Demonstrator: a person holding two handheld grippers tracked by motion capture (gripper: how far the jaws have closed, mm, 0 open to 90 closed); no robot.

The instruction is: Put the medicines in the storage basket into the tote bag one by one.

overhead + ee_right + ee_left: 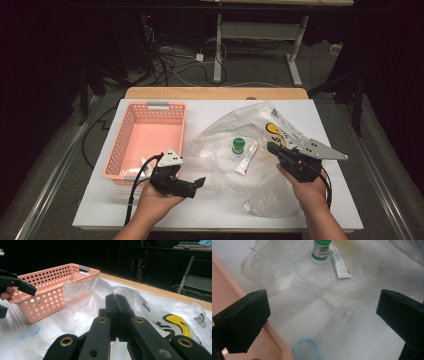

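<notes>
Item: clear plastic bag [225, 145], printed with a yellow-and-black logo, lying crumpled across the middle and right of the white table [100, 210]. Contents visible through or on the film: a small bottle with a green cap [238, 145] standing upright, and a white tube [246, 160] lying just beside it, touching or nearly so. Adjacent item: pink perforated basket [145, 137] at the left of the table, beside the bag's edge; something pale lies at its near corner, too small to identify. Right gripper [272, 148]: jaws pressed together, and in the right gripper view they appear to pinch a fold of the bag film, which rises ahead of them; judged held, though the exact bite is hidden between the pads. Left gripper [200, 182]: jaws spread wide, empty, hovering low over the bag's near-left portion, pointing toward the bottle and tube as seen in the left gripper view. Step in hand, as judged: opening or lifting the bag to get at the bottle and tube, probably for transfer to the basket. Handling note: keep the right pinch firm and lift the film slowly so the upright bottle does not topple; bring the left jaws in level, straddling one item squarely, and close without catching loose plastic.
</notes>
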